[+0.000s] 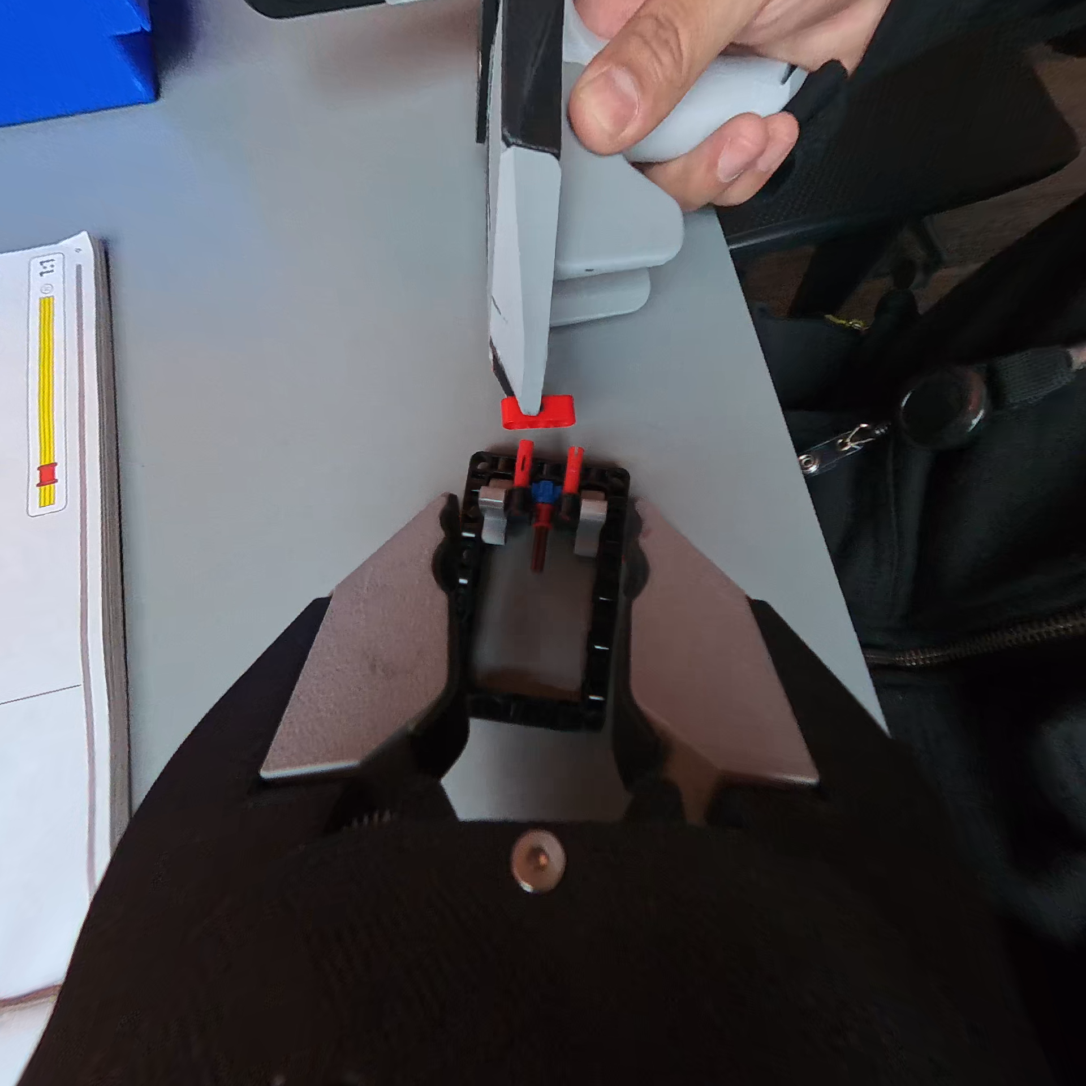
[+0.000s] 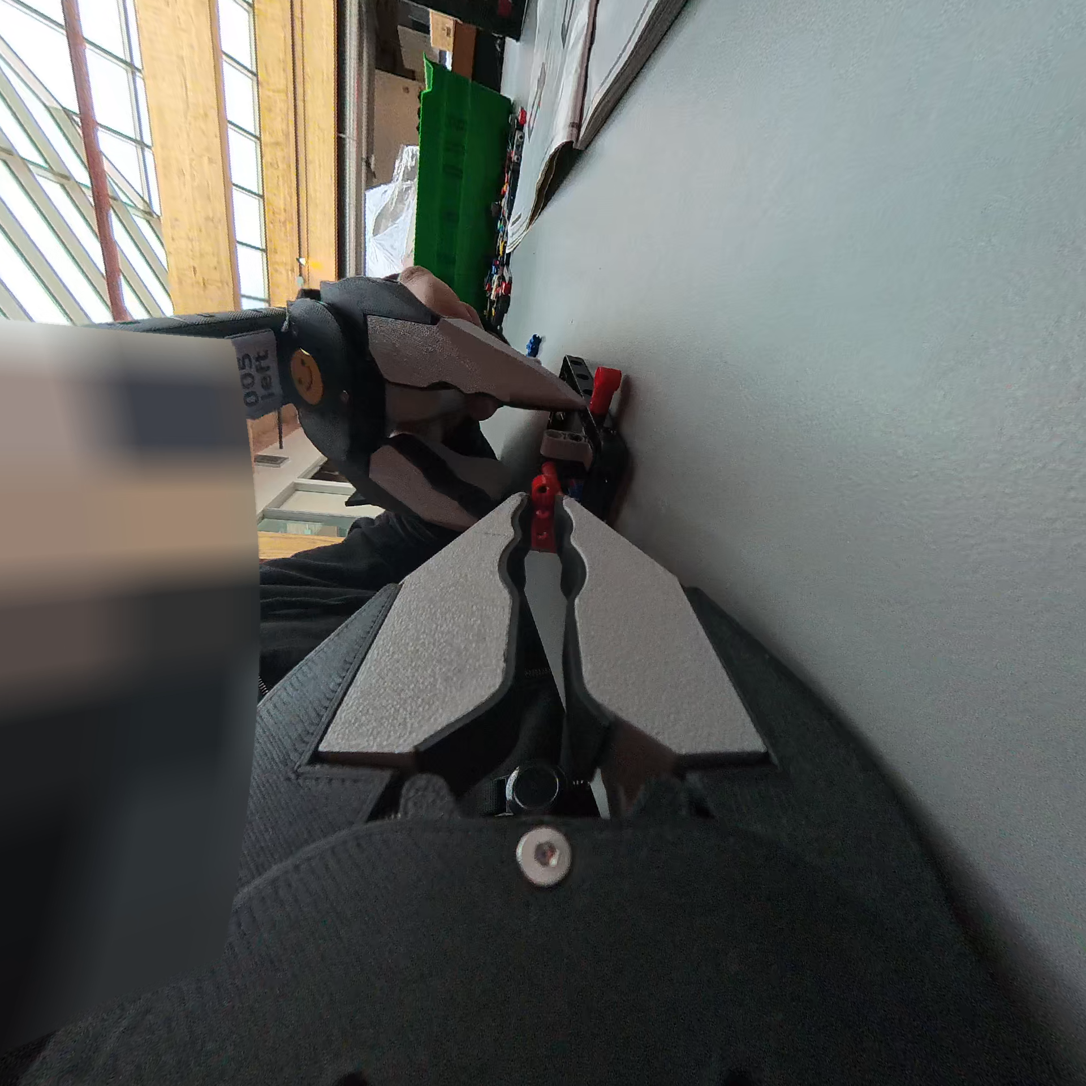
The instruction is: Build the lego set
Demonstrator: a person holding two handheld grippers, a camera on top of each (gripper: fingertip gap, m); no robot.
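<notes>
Left claw [image 1: 538, 564] clamped across the black frame [image 1: 605, 623], gripping its two long sides and holding it just above the grey bench [image 1: 294, 352], near the bench's edge. Right claw [image 2: 542, 517] closed on a short red beam [image 1: 538, 409], poised just beyond the frame's far end, a small gap apart from the two red pins [image 1: 573, 467] that stick out there. Between those pins, a blue bush on a red axle [image 1: 539, 540]; flanking them, two grey connectors [image 1: 493, 517]. Step in hand, by the look of it: pressing the beam onto both pins at once. Best done by squaring the beam to the pins first, so each hole faces its own pin, then pushing straight along the pins rather than at a slant. Worth keeping the frame firmly braced against the push, since a tilt could let one pin seat and the other jam. Grip on the beam sits toward one end, so likely to pivot under load; gentle, even pressure advised. Instruction booklet [image 1: 53, 529] lying to the left, a blue box [image 1: 70, 53] beyond it.
</notes>
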